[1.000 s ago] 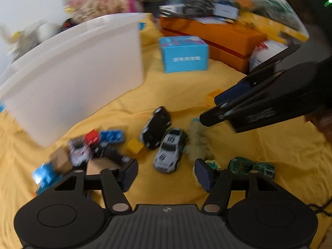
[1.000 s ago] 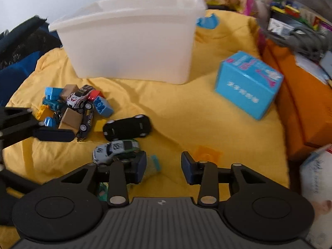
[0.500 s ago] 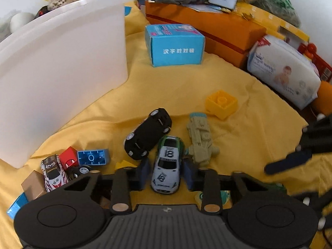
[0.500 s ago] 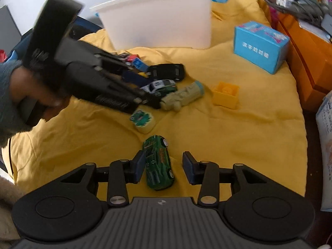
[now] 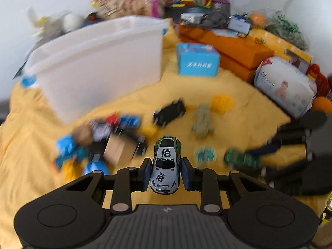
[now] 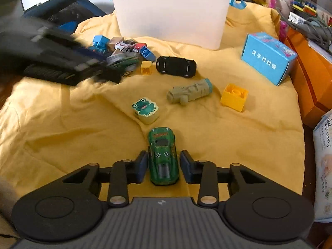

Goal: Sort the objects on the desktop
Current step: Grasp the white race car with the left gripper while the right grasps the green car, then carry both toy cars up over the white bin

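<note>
My left gripper [image 5: 165, 173] is shut on a white and green number 18 toy car [image 5: 166, 166] and holds it above the yellow cloth [image 5: 249, 128]. My right gripper [image 6: 164, 167] sits around a dark green toy car [image 6: 164, 155] that lies on the cloth; its pads stand just off the car's sides. A white plastic bin [image 6: 172, 10] stands at the back. A black car [image 6: 176, 66], a grey-green figure [image 6: 189, 91], a yellow brick [image 6: 234, 97] and a frog block [image 6: 145, 110] lie in front of it.
A pile of small cars and bricks [image 6: 124, 47] lies left of the black car. A blue box [image 6: 267, 58] and orange boxes [image 5: 224, 47] stand at the right. A wipes pack [image 5: 286, 87] lies at the cloth's right edge.
My left gripper has closed on the number 18 car and lifted it off the cloth. My right gripper has moved forward so the green car sits between its fingers.
</note>
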{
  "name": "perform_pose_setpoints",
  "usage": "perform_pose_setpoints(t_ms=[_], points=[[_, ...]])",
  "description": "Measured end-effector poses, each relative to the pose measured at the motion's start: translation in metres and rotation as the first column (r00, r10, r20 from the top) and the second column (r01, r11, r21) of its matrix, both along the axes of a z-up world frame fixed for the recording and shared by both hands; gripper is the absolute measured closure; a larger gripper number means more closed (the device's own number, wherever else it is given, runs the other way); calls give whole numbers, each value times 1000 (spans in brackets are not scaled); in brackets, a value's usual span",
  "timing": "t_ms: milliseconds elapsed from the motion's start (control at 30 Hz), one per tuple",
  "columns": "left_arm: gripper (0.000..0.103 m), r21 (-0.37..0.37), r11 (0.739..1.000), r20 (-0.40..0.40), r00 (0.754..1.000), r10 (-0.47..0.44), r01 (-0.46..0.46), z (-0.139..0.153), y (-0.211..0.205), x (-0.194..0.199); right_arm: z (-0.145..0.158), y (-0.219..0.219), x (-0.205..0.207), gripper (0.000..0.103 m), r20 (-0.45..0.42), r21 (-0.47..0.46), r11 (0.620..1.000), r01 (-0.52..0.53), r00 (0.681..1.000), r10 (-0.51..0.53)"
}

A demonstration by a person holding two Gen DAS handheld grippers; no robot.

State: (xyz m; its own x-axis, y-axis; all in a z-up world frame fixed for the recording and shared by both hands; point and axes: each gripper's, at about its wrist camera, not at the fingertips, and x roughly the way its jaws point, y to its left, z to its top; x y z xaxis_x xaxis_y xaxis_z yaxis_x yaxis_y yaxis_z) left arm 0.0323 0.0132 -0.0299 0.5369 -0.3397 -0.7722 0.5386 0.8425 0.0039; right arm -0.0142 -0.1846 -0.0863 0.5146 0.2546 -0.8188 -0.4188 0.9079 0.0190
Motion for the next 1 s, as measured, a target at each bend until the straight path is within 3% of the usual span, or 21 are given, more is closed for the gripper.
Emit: perform_pose_setpoints(t_ms=[267,500,600,733,867,1000], points=[[69,-5,993,-81,989,121,-122,-28,24,-31,12,10,-1,69,34,-19,999,-51,998,52],[69,-11,991,-37,990,135,-136,-36,25,-36,8,12,-1,70,18,-19,999,-48,999,49],[70,-37,991,-2,992,128,-128,-18,27,-33,17,13,-1,70,41,-27,998,-54,998,55],[70,-82,988,110,984,140,-131,26,32,-20,45,11,3,70,120,-9,999,-40,992,41],[70,-106,987,237,961,140,-117,72,35,1,82,13,14,70,254,9,1000,-29,967,26],[70,-85,991,339,933,124,-101,102,29,31,112,18,37,70,364,18,999,-34,931,26]])
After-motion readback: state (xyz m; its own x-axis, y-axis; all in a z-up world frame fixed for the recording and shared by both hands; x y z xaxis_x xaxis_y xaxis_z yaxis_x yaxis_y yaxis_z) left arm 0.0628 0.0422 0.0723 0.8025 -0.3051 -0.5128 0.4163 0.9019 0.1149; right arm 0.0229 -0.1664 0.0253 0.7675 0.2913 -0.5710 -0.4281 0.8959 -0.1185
